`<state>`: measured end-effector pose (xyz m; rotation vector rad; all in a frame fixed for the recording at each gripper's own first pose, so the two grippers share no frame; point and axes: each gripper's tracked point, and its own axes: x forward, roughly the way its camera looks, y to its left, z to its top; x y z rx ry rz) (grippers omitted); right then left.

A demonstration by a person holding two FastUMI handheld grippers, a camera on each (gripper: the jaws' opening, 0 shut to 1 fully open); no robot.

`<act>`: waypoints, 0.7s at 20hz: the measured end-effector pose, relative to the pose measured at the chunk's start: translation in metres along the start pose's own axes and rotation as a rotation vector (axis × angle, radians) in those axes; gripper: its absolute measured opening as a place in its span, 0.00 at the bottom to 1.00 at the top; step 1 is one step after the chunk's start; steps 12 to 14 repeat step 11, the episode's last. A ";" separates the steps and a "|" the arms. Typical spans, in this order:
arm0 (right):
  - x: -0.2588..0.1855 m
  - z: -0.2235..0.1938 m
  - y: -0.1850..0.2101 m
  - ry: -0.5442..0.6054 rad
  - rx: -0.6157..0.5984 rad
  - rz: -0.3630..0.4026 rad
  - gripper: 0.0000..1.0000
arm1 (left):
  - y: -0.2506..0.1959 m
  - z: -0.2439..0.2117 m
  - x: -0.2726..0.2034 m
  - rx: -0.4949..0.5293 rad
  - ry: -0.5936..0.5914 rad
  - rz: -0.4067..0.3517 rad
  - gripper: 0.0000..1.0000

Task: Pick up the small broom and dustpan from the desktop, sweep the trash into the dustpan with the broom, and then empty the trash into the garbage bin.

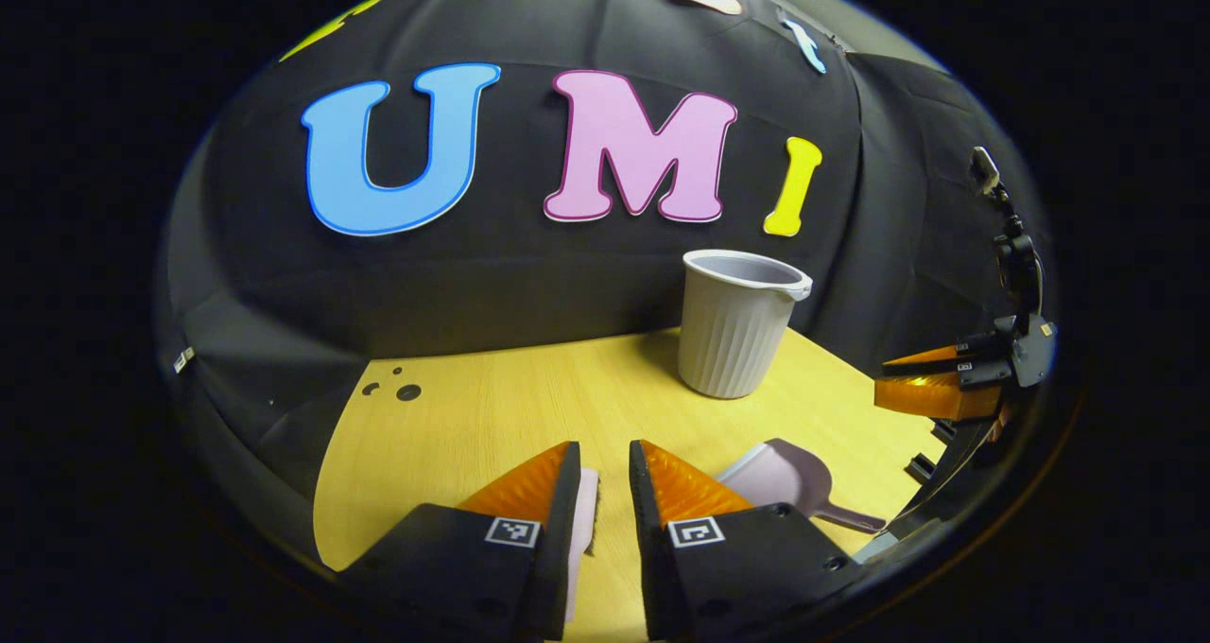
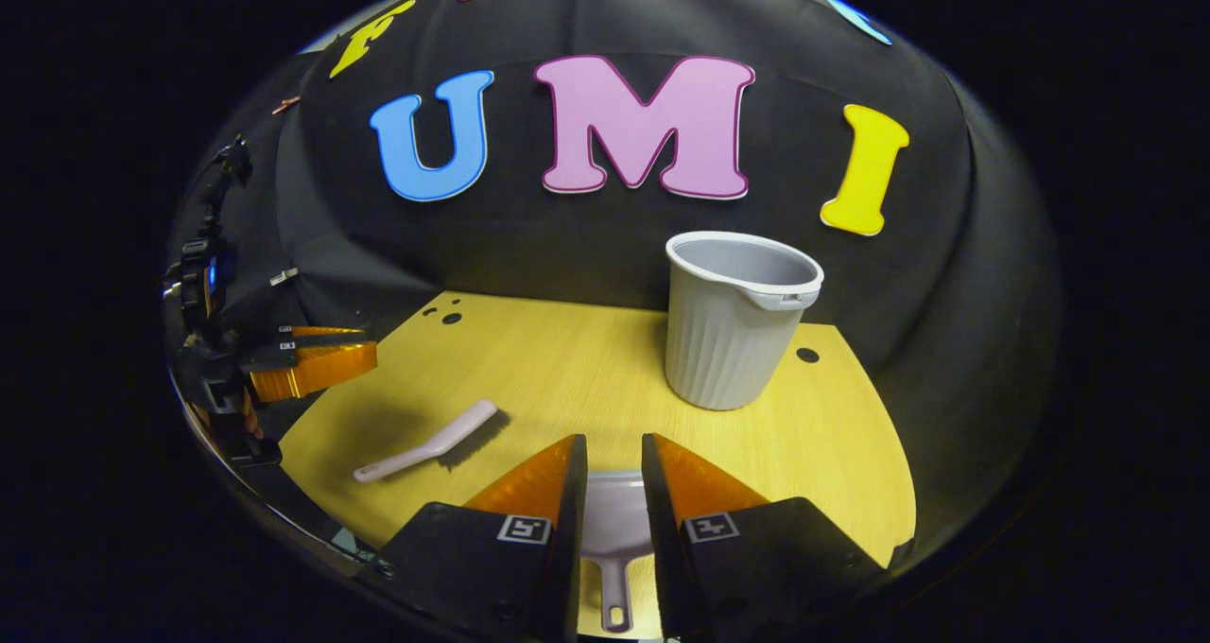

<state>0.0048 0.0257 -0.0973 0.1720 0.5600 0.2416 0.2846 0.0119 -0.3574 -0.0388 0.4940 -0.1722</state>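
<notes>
Plastic, light and stiff, the broom (image 2: 430, 445) and dustpan (image 1: 789, 479) lie on the bench (image 2: 567, 369) near the bin (image 2: 735, 317) — take each by its thin handle — under both grippers' empty, parted jaws.

One broom (image 2: 430, 446), one dustpan (image 1: 789, 480), one bin (image 2: 733, 319)

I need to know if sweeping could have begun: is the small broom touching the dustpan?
Apart. In the right gripper view the small broom lies alone on the desktop, with bare wood between it and the dustpan, which sits under the right gripper.
</notes>
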 end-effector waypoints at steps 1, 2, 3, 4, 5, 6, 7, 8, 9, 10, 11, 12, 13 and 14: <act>-0.001 -0.001 0.001 0.002 0.003 0.005 0.36 | -0.002 0.000 0.000 0.002 0.005 -0.004 0.35; -0.001 -0.003 0.003 0.007 0.002 0.008 0.36 | -0.003 -0.003 0.002 0.000 0.011 -0.012 0.35; 0.000 -0.004 0.001 0.007 -0.002 0.008 0.36 | -0.005 -0.004 0.003 -0.004 0.017 -0.017 0.35; 0.000 -0.003 0.002 0.006 -0.005 0.008 0.37 | -0.005 -0.005 0.003 -0.008 0.020 -0.017 0.35; 0.000 -0.003 0.003 0.006 -0.006 0.009 0.36 | -0.005 -0.006 0.003 -0.011 0.022 -0.020 0.35; 0.000 -0.004 0.004 0.004 -0.011 0.009 0.36 | -0.004 -0.006 0.003 -0.012 0.022 -0.018 0.35; 0.000 -0.004 0.004 0.002 -0.017 0.005 0.36 | -0.003 -0.007 0.004 -0.012 0.024 -0.018 0.35; 0.000 -0.004 0.005 0.003 -0.022 0.005 0.36 | -0.002 -0.007 0.005 -0.010 0.026 -0.017 0.35; -0.001 -0.004 0.004 0.001 -0.029 0.000 0.36 | -0.002 -0.007 0.005 -0.007 0.031 -0.016 0.35; 0.000 -0.004 0.006 0.002 -0.033 0.002 0.36 | -0.001 -0.008 0.005 -0.004 0.034 -0.016 0.35; -0.001 -0.003 0.006 -0.006 -0.036 -0.002 0.36 | -0.001 -0.009 0.006 -0.003 0.038 -0.017 0.35; -0.001 -0.003 0.006 -0.006 -0.036 -0.002 0.36 | -0.001 -0.009 0.006 -0.003 0.038 -0.017 0.35; -0.001 -0.003 0.006 -0.006 -0.036 -0.002 0.36 | -0.001 -0.009 0.006 -0.003 0.038 -0.017 0.35; -0.001 -0.003 0.006 -0.006 -0.036 -0.002 0.36 | -0.001 -0.009 0.006 -0.003 0.038 -0.017 0.35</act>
